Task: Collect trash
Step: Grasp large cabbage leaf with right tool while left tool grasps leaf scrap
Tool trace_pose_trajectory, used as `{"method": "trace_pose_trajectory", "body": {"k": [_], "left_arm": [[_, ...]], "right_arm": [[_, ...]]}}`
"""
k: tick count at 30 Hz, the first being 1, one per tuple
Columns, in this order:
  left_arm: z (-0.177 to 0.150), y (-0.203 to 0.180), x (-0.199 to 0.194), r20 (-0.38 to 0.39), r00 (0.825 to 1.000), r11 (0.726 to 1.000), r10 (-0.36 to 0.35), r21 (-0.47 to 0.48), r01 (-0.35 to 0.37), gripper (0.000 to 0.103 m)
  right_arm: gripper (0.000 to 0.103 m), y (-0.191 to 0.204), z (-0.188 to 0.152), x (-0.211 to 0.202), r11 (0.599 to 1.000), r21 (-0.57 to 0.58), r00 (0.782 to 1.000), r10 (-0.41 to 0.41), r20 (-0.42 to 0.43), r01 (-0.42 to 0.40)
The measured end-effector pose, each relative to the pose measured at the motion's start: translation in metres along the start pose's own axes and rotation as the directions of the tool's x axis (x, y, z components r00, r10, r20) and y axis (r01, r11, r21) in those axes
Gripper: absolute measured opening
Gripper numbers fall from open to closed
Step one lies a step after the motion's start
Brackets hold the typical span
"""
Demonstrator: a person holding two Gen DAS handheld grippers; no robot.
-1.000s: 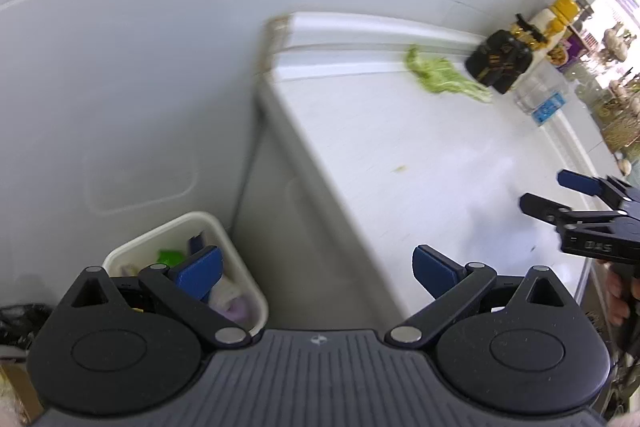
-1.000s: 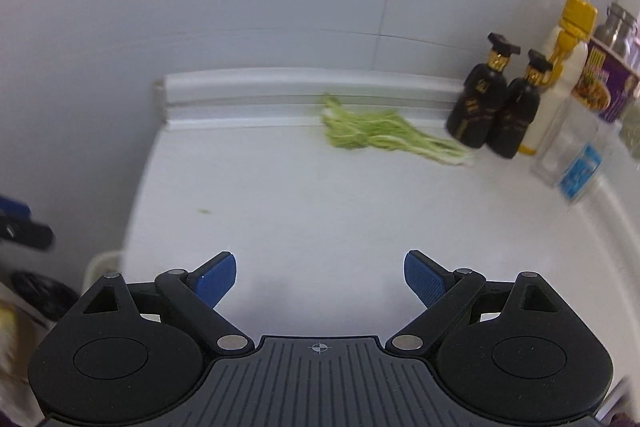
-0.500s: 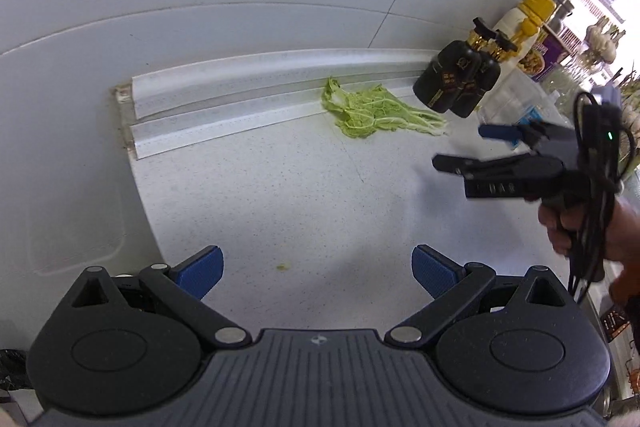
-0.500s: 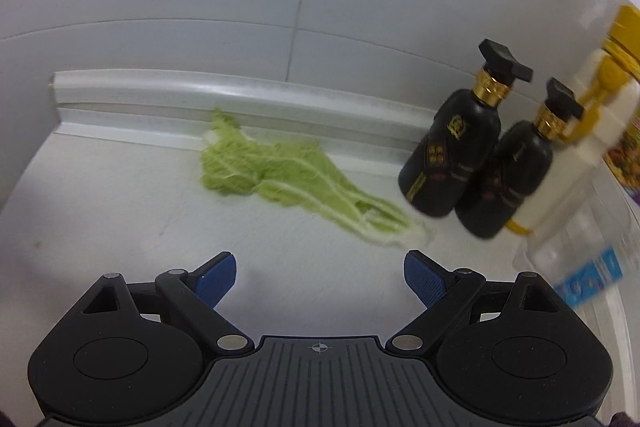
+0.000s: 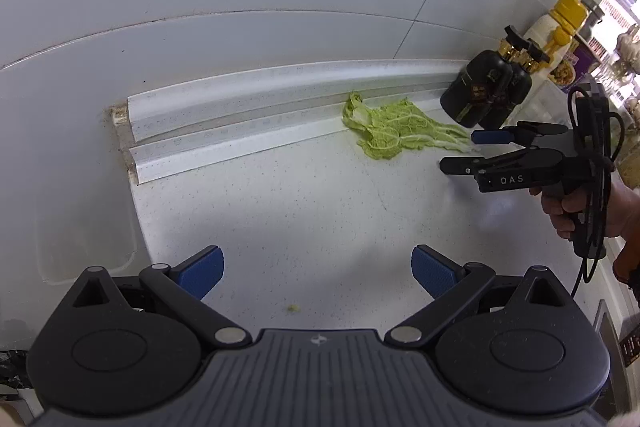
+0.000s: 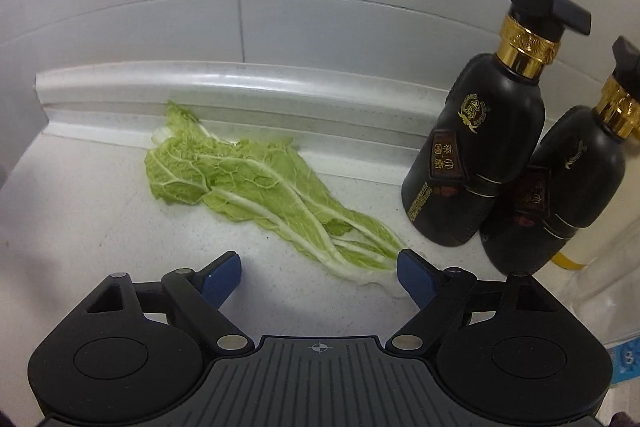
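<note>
Above cabbage leaves (image 6: 260,187), right gripper (image 6: 320,277) tilted downward.

The trash is a limp bunch of pale green cabbage leaves (image 6: 256,191) with white ribs, lying flat on the white speckled countertop (image 6: 80,211). The frilly leaf ends touch the raised back ledge (image 6: 260,87), while the white stems fan out toward two black bottles (image 6: 476,163).

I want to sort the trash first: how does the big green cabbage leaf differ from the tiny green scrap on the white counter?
The big green cabbage leaf is large, veined and long-stemmed; the tiny green scrap is a mere crumb. The leaf lies against the back ledge beside the black bottles; the scrap lies in the open, near the left tongs. Both lie untouched on the white counter.
</note>
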State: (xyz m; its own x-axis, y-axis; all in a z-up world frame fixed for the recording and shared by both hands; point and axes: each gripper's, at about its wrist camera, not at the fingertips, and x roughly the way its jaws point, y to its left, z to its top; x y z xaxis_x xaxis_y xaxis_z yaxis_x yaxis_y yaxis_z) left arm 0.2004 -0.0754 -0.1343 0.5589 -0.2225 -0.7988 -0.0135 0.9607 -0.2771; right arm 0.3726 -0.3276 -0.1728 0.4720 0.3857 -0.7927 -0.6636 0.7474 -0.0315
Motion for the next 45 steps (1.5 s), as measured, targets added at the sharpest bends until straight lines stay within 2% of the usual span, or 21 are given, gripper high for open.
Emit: {"method": "trace_pose_trajectory", "body": {"k": [2, 5, 7, 8, 11, 16, 19, 21, 27, 30, 35, 38, 40, 41, 43, 45], "left_arm": [[0.001, -0.002, 0.004, 0.0, 1.0, 1.0, 0.0, -0.01, 0.0, 0.1], [0.003, -0.008, 0.012, -0.004, 1.0, 1.0, -0.007, -0.006, 0.007, 0.099], [0.004, -0.012, 0.016, -0.009, 1.0, 1.0, -0.01, 0.006, 0.01, 0.099], [0.005, -0.015, 0.019, -0.011, 1.0, 1.0, -0.011, 0.014, 0.012, 0.099], [0.008, -0.02, 0.024, -0.006, 1.0, 0.999, -0.012, 0.03, 0.013, 0.098], [0.016, -0.025, 0.032, 0.011, 1.0, 1.0, -0.016, 0.021, 0.016, 0.097], [0.022, -0.027, 0.037, 0.025, 0.999, 0.999, -0.035, 0.028, 0.034, 0.09], [0.026, -0.028, 0.041, 0.03, 0.998, 0.999, -0.046, 0.03, 0.045, 0.082], [0.041, -0.03, 0.054, 0.06, 0.995, 0.996, -0.086, 0.009, 0.085, 0.062], [0.05, -0.034, 0.064, 0.085, 0.992, 0.995, -0.098, -0.013, 0.1, 0.057], [0.061, -0.043, 0.088, 0.119, 0.992, 0.998, -0.053, -0.028, 0.057, 0.048], [0.063, -0.045, 0.1, 0.13, 0.991, 0.998, -0.027, -0.052, 0.034, 0.043], [0.064, -0.045, 0.106, 0.14, 0.99, 0.997, -0.016, -0.075, 0.027, 0.041], [0.063, -0.045, 0.108, 0.147, 0.989, 0.996, -0.013, -0.086, 0.026, 0.039], [0.062, -0.047, 0.11, 0.176, 0.984, 0.995, -0.004, -0.094, 0.021, 0.038], [0.062, -0.049, 0.111, 0.189, 0.982, 0.995, 0.009, -0.097, 0.01, 0.032]], "right_arm": [[0.085, -0.002, 0.002, 0.001, 1.0, -0.018, 1.0, 0.014, -0.009, -0.014], [0.067, -0.006, 0.005, 0.0, 1.0, -0.029, 1.0, -0.005, 0.0, 0.005], [0.048, -0.008, 0.008, 0.0, 0.999, -0.035, 1.0, -0.028, 0.008, 0.029], [0.046, -0.008, 0.008, 0.0, 0.999, -0.042, 1.0, -0.024, 0.009, 0.025], [0.034, -0.01, 0.01, 0.001, 0.999, -0.04, 1.0, 0.009, 0.005, -0.008], [0.013, -0.007, 0.004, -0.006, 0.998, -0.055, 1.0, -0.001, 0.011, 0.002], [0.007, -0.002, -0.008, -0.016, 1.0, -0.022, 1.0, 0.012, 0.021, -0.012], [0.007, 0.001, -0.019, -0.024, 1.0, -0.005, 1.0, 0.007, 0.028, -0.007], [0.004, 0.007, -0.05, -0.06, 0.995, 0.089, 0.997, -0.045, 0.057, 0.04], [0.0, 0.008, -0.066, -0.076, 0.988, 0.146, 0.995, -0.066, 0.075, 0.055], [0.0, 0.01, -0.089, -0.09, 0.979, 0.197, 0.993, -0.08, 0.091, 0.061], [0.023, 0.015, -0.096, -0.097, 0.977, 0.199, 0.989, -0.095, 0.116, 0.07], [0.071, 0.017, -0.095, -0.093, 0.981, 0.183, 0.987, -0.095, 0.13, 0.07], [0.078, 0.019, -0.094, -0.091, 0.984, 0.162, 0.985, -0.099, 0.141, 0.076], [0.079, 0.021, -0.09, -0.081, 0.988, 0.12, 0.984, -0.113, 0.136, 0.097], [0.079, 0.02, -0.084, -0.068, 0.988, 0.1, 0.985, -0.127, 0.115, 0.116]]}}
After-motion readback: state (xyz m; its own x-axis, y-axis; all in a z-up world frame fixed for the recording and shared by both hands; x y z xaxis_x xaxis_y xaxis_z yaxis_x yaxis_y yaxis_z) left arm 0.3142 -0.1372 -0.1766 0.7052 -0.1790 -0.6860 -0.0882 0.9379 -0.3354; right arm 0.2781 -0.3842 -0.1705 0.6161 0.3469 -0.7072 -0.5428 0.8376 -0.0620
